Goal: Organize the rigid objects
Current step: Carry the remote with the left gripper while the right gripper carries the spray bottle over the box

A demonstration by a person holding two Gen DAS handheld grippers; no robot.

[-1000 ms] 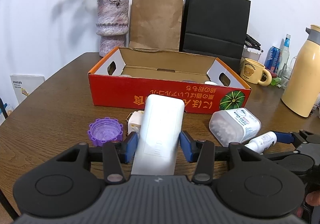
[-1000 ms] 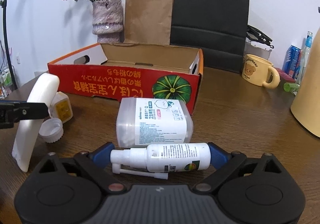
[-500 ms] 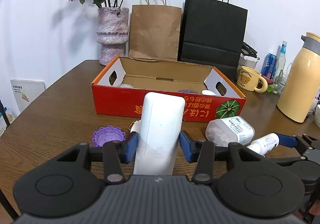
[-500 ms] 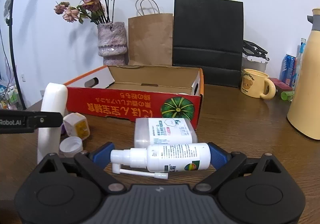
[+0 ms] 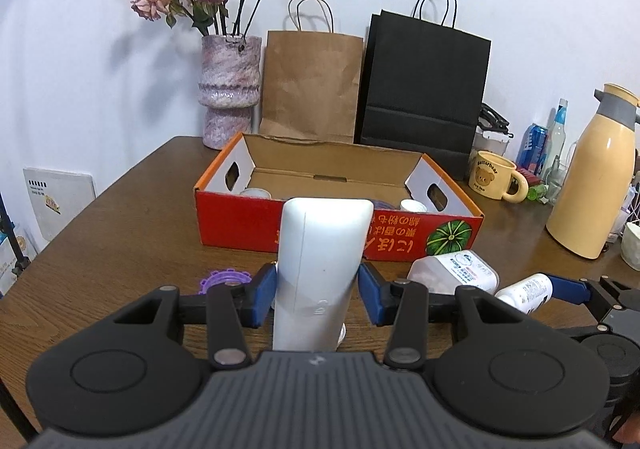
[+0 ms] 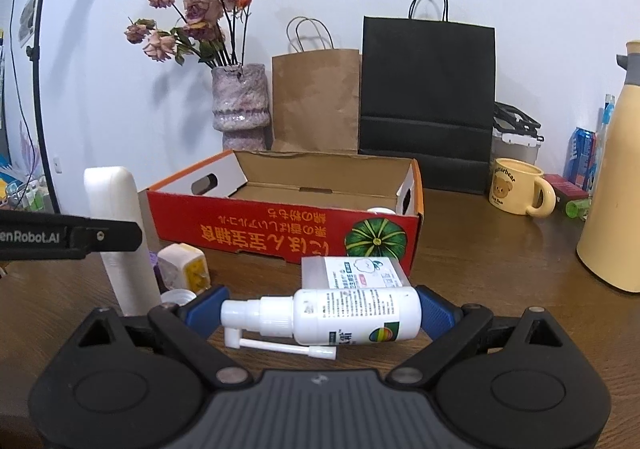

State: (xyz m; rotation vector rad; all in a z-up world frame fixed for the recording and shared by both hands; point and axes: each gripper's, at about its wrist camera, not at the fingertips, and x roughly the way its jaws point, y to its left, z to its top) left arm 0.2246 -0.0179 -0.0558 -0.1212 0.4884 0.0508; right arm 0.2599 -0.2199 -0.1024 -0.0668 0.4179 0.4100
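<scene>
Left gripper (image 5: 318,291) is clamped on a tall white block (image 5: 320,269), held upright w/ the blue pads on both sides. Right gripper (image 6: 320,313) is squeezing a white spray bottle (image 6: 340,315) sideways, end to end, nozzle pointing left. Both are held near the front of the red box (image 5: 340,229), which sits open in the middle of the brown table (image 5: 132,241). A clear tub (image 6: 354,273) lies btw the bottle and the box, and a purple cap (image 5: 226,277) lies on the left.

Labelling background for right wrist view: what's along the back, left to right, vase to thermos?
Vase of dried roses → brown paper bag → black paper bag → bear mug → blue can → yellow thermos.
</scene>
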